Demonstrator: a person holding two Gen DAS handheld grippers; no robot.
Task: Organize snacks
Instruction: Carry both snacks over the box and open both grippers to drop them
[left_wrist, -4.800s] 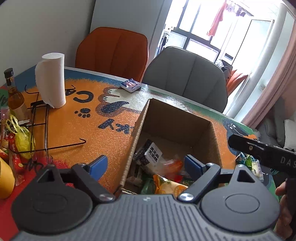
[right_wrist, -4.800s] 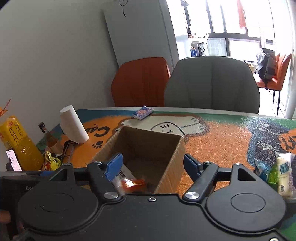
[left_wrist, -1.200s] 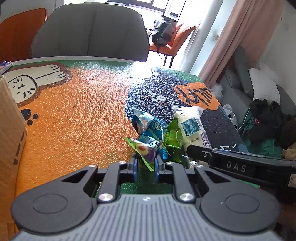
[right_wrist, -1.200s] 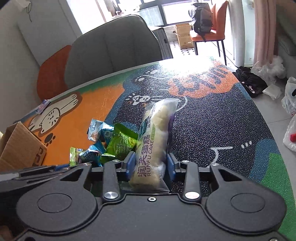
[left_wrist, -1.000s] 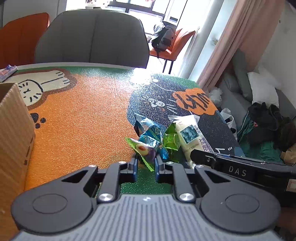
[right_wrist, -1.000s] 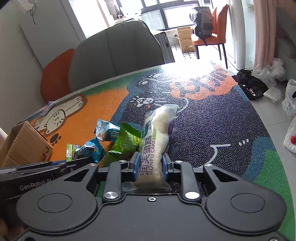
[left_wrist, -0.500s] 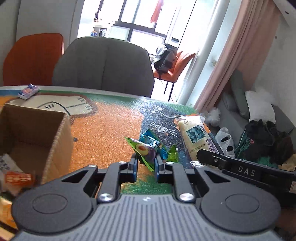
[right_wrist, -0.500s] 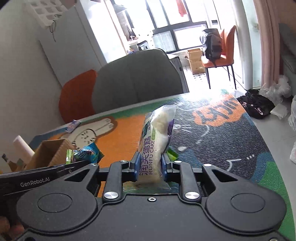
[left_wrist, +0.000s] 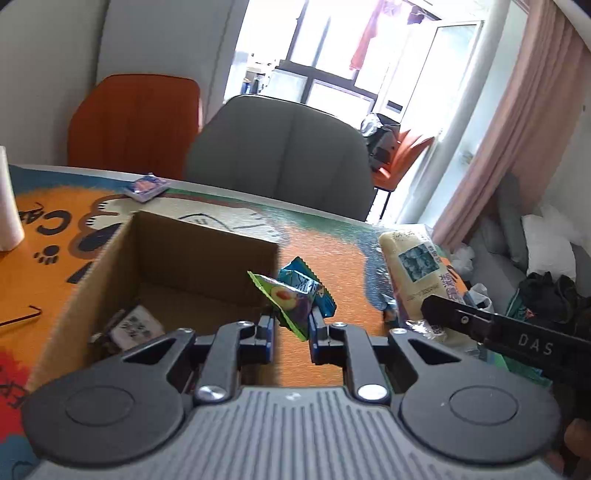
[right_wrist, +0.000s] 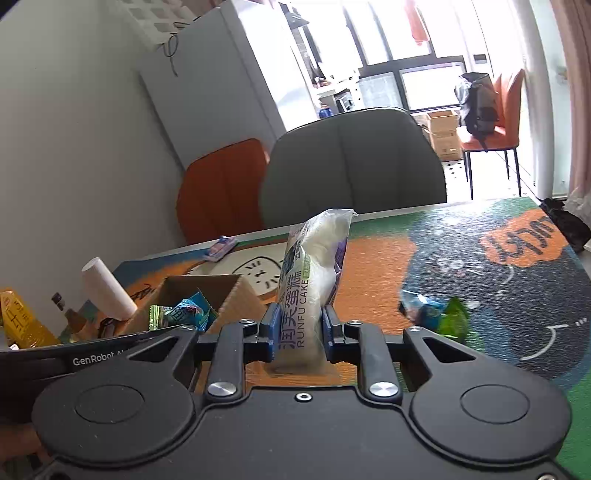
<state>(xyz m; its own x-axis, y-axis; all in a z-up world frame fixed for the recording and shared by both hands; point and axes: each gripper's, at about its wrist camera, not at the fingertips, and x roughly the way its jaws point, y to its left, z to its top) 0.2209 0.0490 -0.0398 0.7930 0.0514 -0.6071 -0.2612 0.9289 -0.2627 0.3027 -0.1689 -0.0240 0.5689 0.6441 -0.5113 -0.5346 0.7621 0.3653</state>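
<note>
Cardboard box (left_wrist: 192, 254) already holds some snacks; my left claw (left_wrist: 291, 325) grips small packets (left_wrist: 291, 295), my right claw (right_wrist: 299, 328) clamps the cake bag (right_wrist: 314, 266), 2 packets (right_wrist: 436, 314) left on the desk (right_wrist: 480, 288).

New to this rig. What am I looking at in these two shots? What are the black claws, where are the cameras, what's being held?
No robot arm: a person holds a two-finger gripper in each hand, with a fisheye camera on each looking along its fingers. In the left view, the left gripper is shut on a green snack packet beside the open cardboard box, which already holds snacks. In the right view, the right gripper is shut on a long cake packet. A blue packet and a green packet lie on the cartoon table mat.
</note>
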